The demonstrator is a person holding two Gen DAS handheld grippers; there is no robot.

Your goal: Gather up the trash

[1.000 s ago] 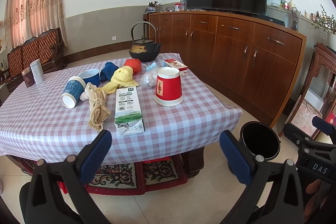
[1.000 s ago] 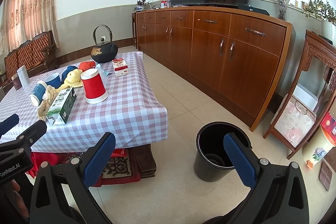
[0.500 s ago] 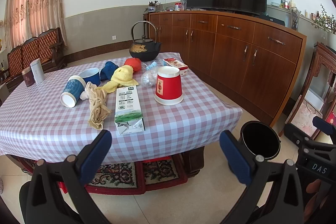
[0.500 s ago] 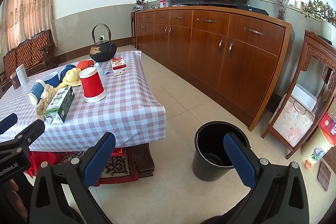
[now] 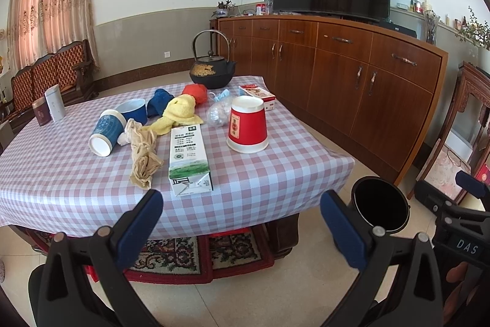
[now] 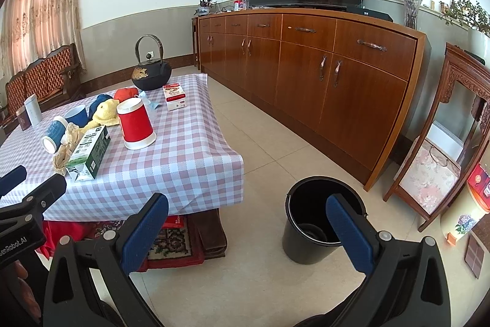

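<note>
Your black bucket [image 6: 318,222] stands on open tile floor just off the corner of the checked table [image 5: 260,173], something dark lying at its bottom. On that table, a milk carton [image 5: 188,158] lies near the front edge, an upturned red paper cup [image 5: 247,124] behind it. Your left gripper [image 5: 239,216] and right gripper [image 6: 245,222] both hang spread wide, empty.

"DAS" marks the right hand-held gripper [image 5: 462,216]; "enRobot.AI" the left hand-held gripper [image 6: 21,198].
</note>
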